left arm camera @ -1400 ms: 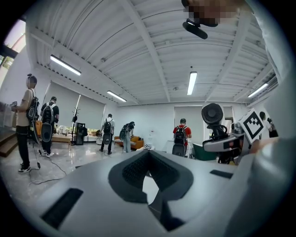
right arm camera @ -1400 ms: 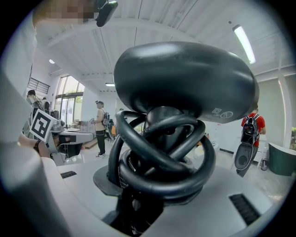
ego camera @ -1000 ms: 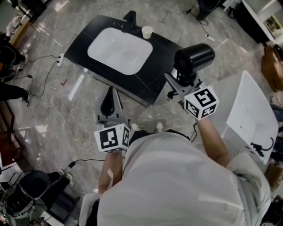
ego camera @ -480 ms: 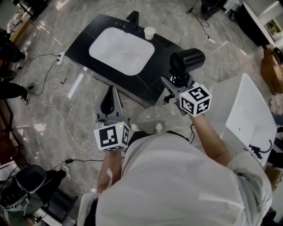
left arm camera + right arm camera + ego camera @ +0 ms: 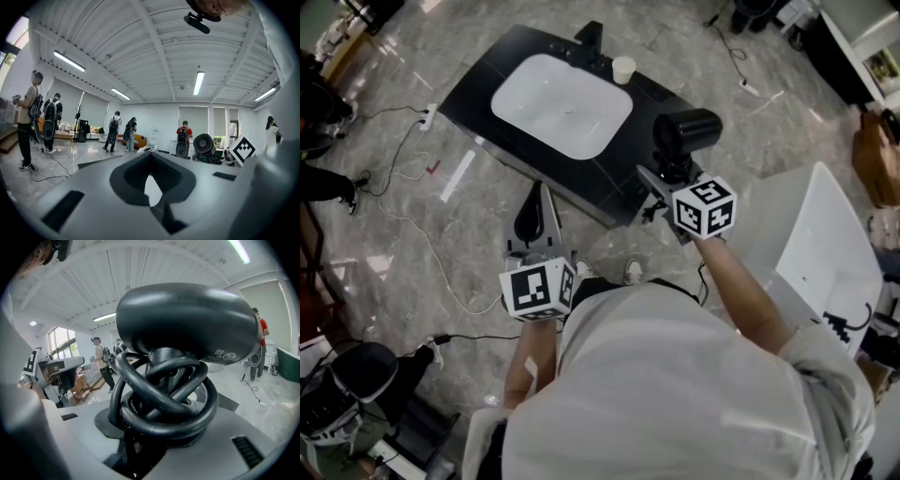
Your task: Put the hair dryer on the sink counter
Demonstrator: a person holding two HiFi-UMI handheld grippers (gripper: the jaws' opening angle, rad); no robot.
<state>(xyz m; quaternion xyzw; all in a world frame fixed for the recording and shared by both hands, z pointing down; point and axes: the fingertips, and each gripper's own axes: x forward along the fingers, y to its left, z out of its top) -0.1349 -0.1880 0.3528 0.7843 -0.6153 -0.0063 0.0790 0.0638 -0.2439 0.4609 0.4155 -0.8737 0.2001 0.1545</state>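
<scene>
The right gripper [image 5: 668,180] has its jaws clamped on the handle of the black hair dryer [image 5: 686,131], and the right gripper view shows the dryer's cord [image 5: 164,399] looped in thick coils round that handle, just above the jaws, with the barrel [image 5: 187,319] lying crosswise on top. From the head view the dryer sits at the right-hand corner of the black counter [image 5: 483,80], over the counter's near right edge; it seems to hang just clear of the surface, though from this steep angle contact cannot be ruled out. The white basin [image 5: 562,103] fills the middle of the counter, with a black faucet [image 5: 591,37] at the far edge and a paper cup [image 5: 623,68] just beside it toward the right-hand corner. The left gripper [image 5: 538,192] is off the counter, in front of its near edge and over the marbled floor [image 5: 412,253], pointing toward the counter, its jaws together with nothing between them. A thin cable [image 5: 403,211] trails across the floor off the counter's left corner.
</scene>
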